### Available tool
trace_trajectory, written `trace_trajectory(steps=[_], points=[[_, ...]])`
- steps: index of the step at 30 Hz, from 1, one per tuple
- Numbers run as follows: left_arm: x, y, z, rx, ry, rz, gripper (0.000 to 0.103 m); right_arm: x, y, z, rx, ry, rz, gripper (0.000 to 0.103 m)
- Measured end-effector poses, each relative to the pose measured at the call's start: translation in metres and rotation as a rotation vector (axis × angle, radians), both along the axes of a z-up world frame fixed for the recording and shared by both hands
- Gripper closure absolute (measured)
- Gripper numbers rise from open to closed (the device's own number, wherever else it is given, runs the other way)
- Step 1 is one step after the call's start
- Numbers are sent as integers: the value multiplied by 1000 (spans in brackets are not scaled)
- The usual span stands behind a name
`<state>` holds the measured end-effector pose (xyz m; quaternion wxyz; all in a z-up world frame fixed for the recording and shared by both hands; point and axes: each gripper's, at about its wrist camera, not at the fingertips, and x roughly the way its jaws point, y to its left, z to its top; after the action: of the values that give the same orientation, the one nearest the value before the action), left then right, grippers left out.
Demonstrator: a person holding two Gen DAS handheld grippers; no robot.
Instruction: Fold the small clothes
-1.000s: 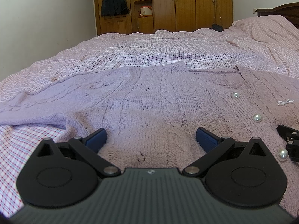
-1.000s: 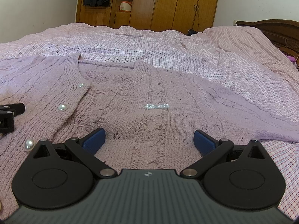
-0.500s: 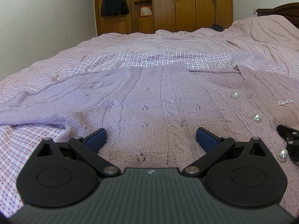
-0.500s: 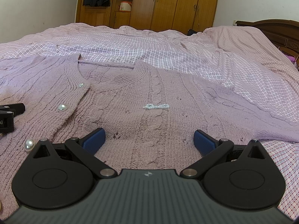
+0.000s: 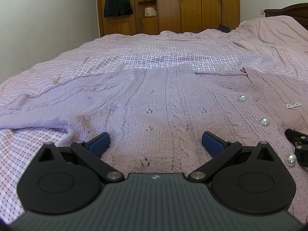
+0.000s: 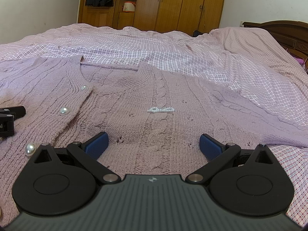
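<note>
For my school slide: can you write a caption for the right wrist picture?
Right gripper, jaws wide open, poised over a lilac cardigan with pearl buttons, spread flat on a checked bedspread.

Checked pink bedspread [image 5: 173, 52], wooden wardrobe [image 5: 192, 5], dark coat [image 5: 117, 0] hanging, dark headboard [image 6: 279, 28]

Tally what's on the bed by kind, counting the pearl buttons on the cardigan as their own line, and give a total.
Lilac knit cardigan: 1
Pearl buttons: 3
Pearl bow pin: 1
Claws, both open over the hem: 2, left claw and right claw
Total: 7
</note>
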<state>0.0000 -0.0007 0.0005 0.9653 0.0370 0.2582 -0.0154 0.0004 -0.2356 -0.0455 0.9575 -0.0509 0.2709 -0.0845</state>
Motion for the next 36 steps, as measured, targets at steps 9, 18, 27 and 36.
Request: trace_trajectory(steps=[9,18,27,36], points=[[-4,15,5,-94,-15,-6,0,-26,11,31,-7,-250,-9,0],[10,86,25,-237,-89,115,0,-27,75,34,-201,-369,197,0],[19,217,22,-452,-95,491,0,-17,91,24,-185,-224,386,0],[33,245,21,-453,-107,663,102,-3,111,1,-194,-113,415,0]])
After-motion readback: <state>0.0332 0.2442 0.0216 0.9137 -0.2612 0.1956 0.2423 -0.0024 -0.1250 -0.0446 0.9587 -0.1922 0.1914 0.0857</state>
